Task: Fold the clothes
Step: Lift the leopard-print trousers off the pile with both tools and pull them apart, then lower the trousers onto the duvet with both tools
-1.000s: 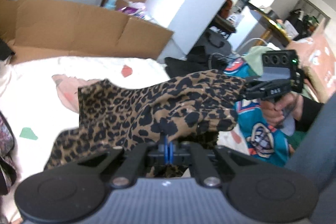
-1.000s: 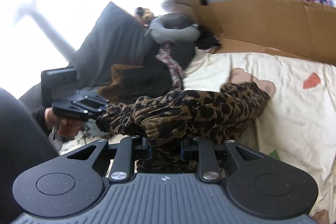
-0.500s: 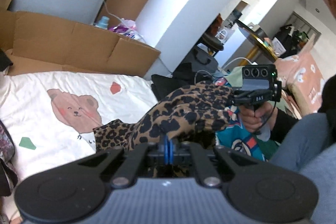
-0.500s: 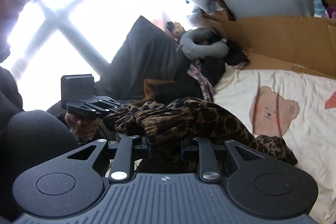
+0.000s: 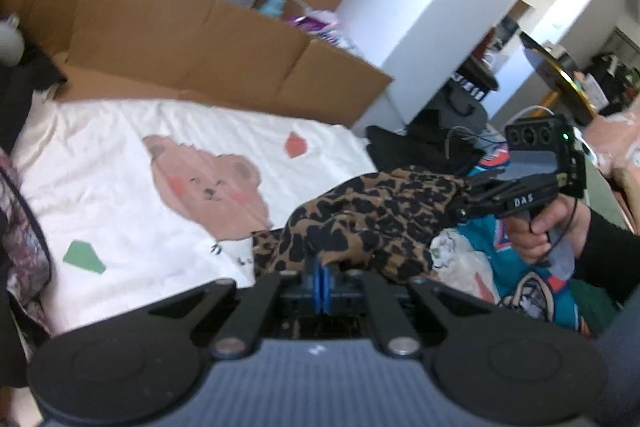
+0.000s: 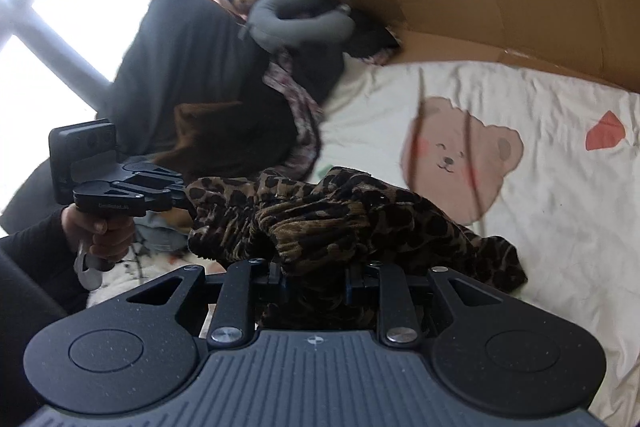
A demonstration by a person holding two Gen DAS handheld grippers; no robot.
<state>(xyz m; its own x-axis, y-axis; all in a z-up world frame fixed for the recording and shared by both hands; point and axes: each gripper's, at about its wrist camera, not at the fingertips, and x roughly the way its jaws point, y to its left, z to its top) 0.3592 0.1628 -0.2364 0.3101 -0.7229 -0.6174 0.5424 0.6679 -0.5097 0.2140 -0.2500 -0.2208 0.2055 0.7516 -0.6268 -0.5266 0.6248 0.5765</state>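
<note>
Leopard-print garment [image 5: 372, 215], bunched, stretched between both grippers

Both handheld grippers were built in matte black plastic. The left gripper [image 5: 321, 285] was seen with blue fingertip pads, two crossed linkage arms pinned by silver screws, and a ribbed grey-blue housing flanked by two round black discs. The right gripper [image 6: 314, 277] was built the same way, its housing marked with a small crosshair. From the other side, the right unit was topped by a black camera block with three lenses and a green light (white lettering was printed on its body), and a thin black cable was trailed below. Black sleeves [image 5: 612, 247] were worn.
</note>
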